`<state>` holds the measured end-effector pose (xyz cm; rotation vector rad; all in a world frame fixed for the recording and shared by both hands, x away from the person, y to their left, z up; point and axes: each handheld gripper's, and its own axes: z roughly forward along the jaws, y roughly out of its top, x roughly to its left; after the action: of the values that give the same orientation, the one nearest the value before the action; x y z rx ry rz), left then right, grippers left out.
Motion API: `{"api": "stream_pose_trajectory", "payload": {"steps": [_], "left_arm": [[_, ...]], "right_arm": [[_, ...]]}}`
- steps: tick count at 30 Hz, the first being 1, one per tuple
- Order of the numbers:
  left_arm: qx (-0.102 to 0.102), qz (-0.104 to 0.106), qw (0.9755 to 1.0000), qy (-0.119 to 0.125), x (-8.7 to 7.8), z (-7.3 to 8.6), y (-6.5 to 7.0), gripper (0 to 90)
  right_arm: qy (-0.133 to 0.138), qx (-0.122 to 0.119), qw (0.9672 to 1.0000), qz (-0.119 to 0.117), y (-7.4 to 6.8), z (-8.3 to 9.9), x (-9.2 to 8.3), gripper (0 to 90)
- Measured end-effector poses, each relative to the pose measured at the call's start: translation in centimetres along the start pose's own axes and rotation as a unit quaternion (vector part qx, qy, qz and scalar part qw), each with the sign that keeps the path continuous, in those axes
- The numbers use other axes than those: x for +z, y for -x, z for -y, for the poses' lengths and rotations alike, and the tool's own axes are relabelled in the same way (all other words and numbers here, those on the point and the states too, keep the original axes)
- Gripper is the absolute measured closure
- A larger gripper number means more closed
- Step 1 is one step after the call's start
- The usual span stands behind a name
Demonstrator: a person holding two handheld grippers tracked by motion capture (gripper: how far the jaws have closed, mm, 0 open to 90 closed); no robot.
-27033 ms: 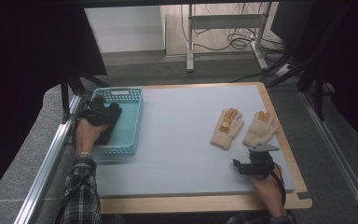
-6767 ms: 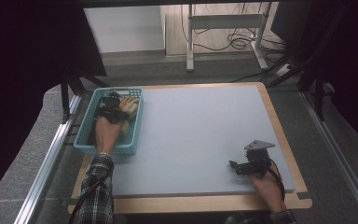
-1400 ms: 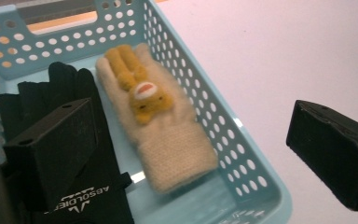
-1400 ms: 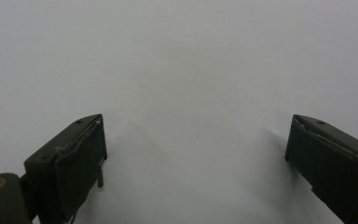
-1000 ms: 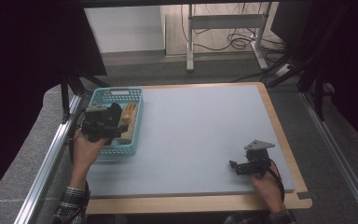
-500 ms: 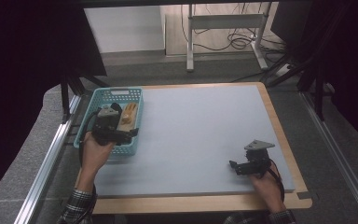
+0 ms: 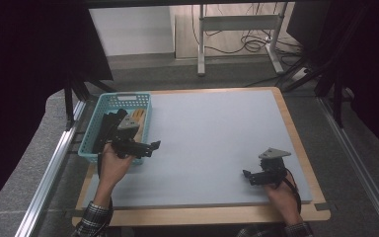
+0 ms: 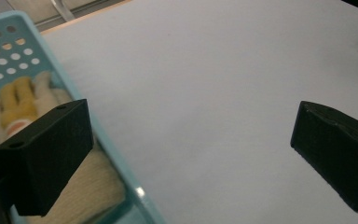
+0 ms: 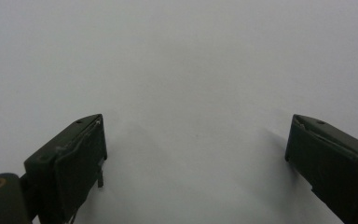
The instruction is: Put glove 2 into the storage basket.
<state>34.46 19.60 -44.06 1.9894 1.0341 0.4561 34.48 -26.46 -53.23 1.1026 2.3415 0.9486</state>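
The left tool (image 7: 148,146), jaws spread and empty, hovers just beside a basket (image 7: 94,129) holding gloves (image 8: 23,100), while the right tool (image 7: 249,176) rests released on the bench (image 7: 217,128).

Even overhead light brightens the table mat (image 7: 212,143); surroundings fall into darkness, and both gripper views look soft.

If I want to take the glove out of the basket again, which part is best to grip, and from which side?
Probably the knit cuff of the glove. It lies flat in the basket, cuff bunched against the near wall, yellow fingers pointing away. Come from above with the left gripper, jaws open, and pinch the thick cuff fold.
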Motion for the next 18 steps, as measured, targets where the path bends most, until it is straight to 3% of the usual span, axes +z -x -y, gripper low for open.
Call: {"api": "stream_pose_trajectory", "payload": {"steps": [18], "left_arm": [[0.026, 0.035, 0.9990, 0.002, 2.2, -0.1, 3.2, 0.0]], "right_arm": [[0.000, 0.000, 1.0000, 0.000, 0.0, 0.0, 0.0, 5.1]]}}
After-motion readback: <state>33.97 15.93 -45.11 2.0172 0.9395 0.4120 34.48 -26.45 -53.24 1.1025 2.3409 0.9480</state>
